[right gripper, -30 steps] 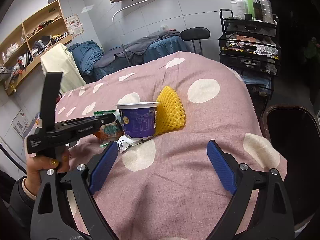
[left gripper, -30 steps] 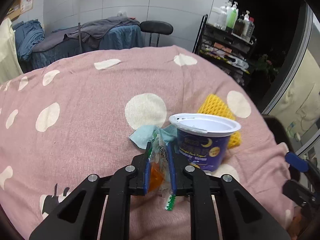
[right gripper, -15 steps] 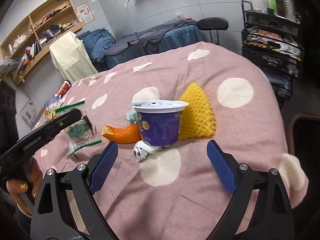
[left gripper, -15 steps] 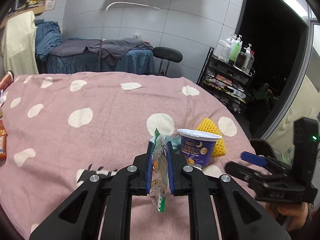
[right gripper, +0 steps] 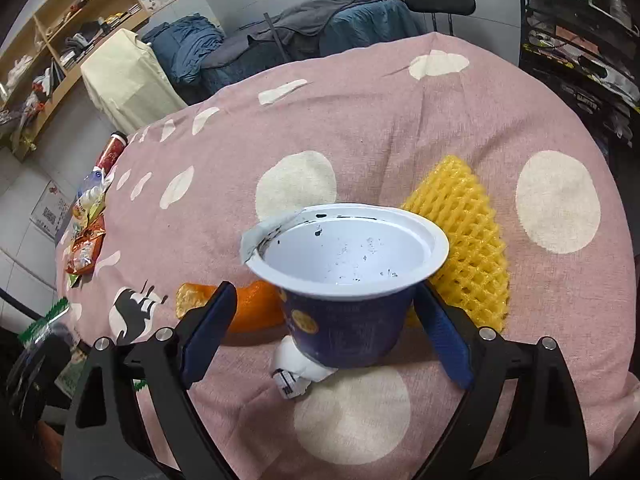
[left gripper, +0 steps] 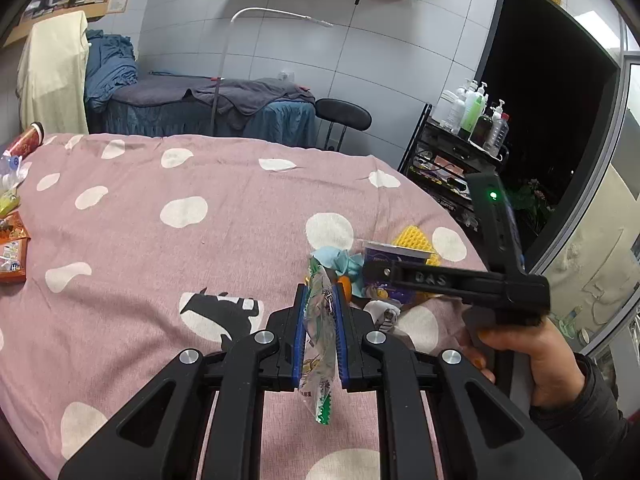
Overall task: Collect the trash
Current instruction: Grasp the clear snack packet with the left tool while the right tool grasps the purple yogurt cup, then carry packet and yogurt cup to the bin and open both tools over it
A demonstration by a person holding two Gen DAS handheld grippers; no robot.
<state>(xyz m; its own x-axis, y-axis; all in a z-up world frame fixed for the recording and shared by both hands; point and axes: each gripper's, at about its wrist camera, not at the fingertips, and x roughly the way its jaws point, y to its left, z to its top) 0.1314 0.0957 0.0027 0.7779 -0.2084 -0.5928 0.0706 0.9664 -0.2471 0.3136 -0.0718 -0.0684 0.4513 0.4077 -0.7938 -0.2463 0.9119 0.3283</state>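
Left gripper point(left gripper: 319, 330) clamped on wrapper point(left gripper: 320, 344), right gripper point(right gripper: 324, 328) wide around yogurt cup point(right gripper: 348, 276), orange peel point(right gripper: 248, 308) clear only there

massage or beauty treatment room, draped treatment bed point(left gripper: 208, 108), black stool point(left gripper: 343, 114), lotion-bottle trolley point(left gripper: 452, 160), tiled walls point(left gripper: 280, 40)

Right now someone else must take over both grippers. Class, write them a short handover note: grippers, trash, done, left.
Left gripper: shut on a clear snack wrapper, lifted off the pink bedspread.
Right gripper: open, jaws either side of the empty yogurt cup, not gripping.
Done: wrapper picked up.
Left: cup, orange peel, yellow foam net, crumpled white scrap, packets at the far edge. No bin in view.
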